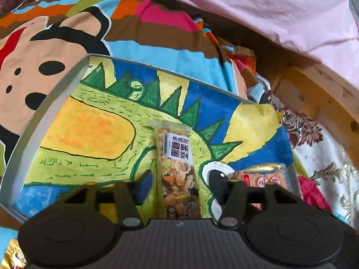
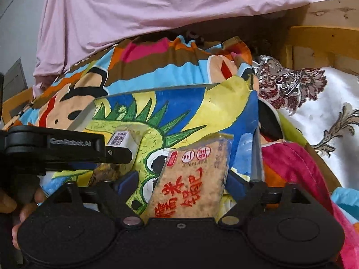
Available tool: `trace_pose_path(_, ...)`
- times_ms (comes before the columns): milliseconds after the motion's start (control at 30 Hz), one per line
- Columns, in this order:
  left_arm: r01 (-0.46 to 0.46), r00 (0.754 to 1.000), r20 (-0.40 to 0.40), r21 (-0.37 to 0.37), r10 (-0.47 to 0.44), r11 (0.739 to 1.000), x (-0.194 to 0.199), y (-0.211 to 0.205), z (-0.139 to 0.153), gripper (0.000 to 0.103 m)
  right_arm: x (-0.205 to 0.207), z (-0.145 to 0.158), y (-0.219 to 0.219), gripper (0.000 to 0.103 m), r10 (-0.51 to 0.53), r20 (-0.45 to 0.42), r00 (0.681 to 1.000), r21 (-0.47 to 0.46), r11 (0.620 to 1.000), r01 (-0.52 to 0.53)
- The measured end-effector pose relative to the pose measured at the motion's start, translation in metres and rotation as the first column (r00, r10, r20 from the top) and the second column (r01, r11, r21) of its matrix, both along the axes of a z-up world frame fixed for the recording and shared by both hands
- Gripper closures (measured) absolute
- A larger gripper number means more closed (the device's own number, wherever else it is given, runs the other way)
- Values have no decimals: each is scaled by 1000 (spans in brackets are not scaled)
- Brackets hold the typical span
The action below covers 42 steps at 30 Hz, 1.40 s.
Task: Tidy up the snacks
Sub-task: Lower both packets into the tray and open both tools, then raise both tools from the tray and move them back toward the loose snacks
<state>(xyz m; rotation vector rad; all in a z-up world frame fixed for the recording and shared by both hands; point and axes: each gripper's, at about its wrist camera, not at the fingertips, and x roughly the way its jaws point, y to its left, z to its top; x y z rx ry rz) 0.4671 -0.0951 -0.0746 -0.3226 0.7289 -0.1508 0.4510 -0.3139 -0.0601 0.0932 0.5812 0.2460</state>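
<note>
Tray [image 1: 51, 103] floor lies free left of the nut bar [image 1: 177, 168].

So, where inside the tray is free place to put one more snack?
The dinosaur-painted tray is bare on its left half, between the grey rim and the nut bar. The right side is crowded: the rice cracker pack lies there with the right gripper around it.

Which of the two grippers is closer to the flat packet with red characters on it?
Right. The right gripper has the flat red-lettered packet between its open fingers, while the left gripper sits off to one side, straddling the clear nut-mix bar.
</note>
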Motion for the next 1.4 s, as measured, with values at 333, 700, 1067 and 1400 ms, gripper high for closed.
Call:
trace_pose_path(333,-63,992,107,-35,66,997,-47,27,39,12,-48,48,-15,1,-65,147,987,49,997,58)
trace_pose_path(700,-112,958,269,36,99,993,-137,43,91,1,-133,84,-7,1,-114,356,928,30,993,111)
trace_pose_path(1067,-149,932,338,35,129,988,-218,63,113,0,-215,95,3,0,-138,351,926,17,990,141)
trace_pose_path(1400,-105,942,329,105,65,989,-269,85,100,0,-279,92,24,0,-155,284,946,8,987,159)
